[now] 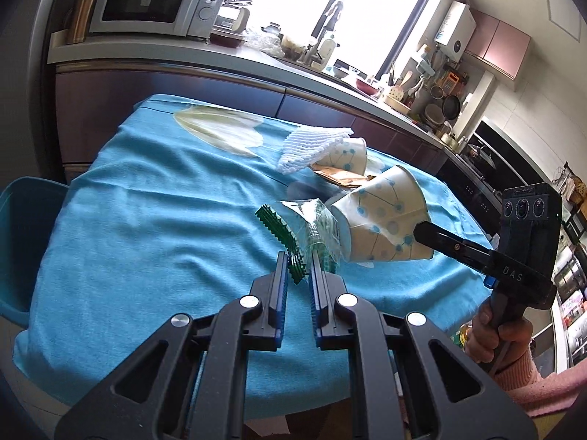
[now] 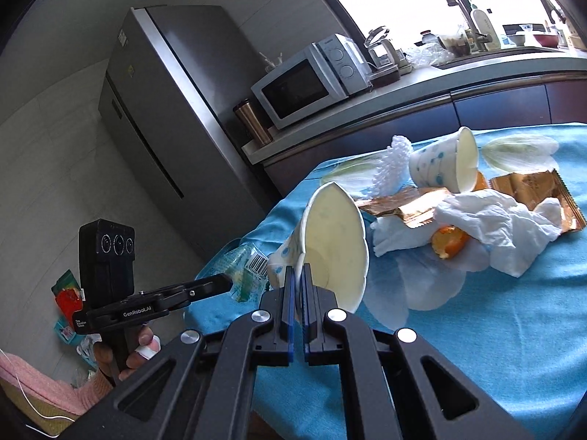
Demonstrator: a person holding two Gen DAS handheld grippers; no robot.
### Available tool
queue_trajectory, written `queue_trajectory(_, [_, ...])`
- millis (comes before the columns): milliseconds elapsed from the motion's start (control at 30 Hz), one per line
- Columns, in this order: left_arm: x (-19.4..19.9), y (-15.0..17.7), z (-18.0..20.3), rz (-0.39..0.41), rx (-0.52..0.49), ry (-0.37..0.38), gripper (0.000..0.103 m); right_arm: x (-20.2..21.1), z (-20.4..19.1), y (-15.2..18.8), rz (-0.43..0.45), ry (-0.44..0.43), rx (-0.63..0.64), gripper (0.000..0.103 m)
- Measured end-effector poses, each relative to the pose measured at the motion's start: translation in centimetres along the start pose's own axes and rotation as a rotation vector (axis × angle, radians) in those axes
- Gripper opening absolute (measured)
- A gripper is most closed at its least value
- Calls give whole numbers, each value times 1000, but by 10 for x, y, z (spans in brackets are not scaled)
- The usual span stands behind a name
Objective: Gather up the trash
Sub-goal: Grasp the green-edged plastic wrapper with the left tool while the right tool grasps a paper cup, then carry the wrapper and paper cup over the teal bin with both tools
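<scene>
Trash collection, partly done as far as can be judged: two items are lifted, several remain on the table. Left gripper [image 1: 299, 262], lower centre of its view, is clamped on a green wrapper [image 1: 304, 231], thin crinkled plastic with a saw-tooth edge and a barcode. Right gripper [image 2: 298, 293], lower centre of its own view, is closed on the rim of a paper cup [image 2: 332, 245], a white cone shape with blue dots, its mouth squashed to an oval. Still lying on the blue cloth [image 2: 477, 330], right of frame: a second cup [image 2: 445, 163] on its side, a white ribbed foam net [image 2: 392, 161], a shiny copper-coloured foil packet [image 2: 528, 187], a crumpled soft tissue [image 2: 491, 220] and orange peel [image 2: 445, 244]. A blue bin [image 1: 22, 242] shows at the left edge of the left view, probably the destination.
</scene>
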State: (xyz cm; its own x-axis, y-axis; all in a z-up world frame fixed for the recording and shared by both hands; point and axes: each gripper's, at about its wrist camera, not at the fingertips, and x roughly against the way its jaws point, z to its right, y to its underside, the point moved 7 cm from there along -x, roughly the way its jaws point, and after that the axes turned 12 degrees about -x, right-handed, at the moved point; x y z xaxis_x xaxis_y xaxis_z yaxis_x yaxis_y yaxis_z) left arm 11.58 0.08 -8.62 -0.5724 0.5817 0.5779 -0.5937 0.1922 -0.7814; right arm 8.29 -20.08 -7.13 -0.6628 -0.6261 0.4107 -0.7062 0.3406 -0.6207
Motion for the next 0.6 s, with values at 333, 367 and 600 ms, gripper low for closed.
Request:
queue_trajectory(333, [43, 6, -47, 46, 83, -101, 11, -41, -32, -2, -66, -60, 55, 2])
queue_trajectory(367, [47, 7, -52, 51, 92, -112, 12, -45, -35, -2, -72, -66, 62, 2])
queue_trajectory(600, [80, 14, -89, 92, 152, -195, 11, -73, -59, -6, -117, -106, 102, 2])
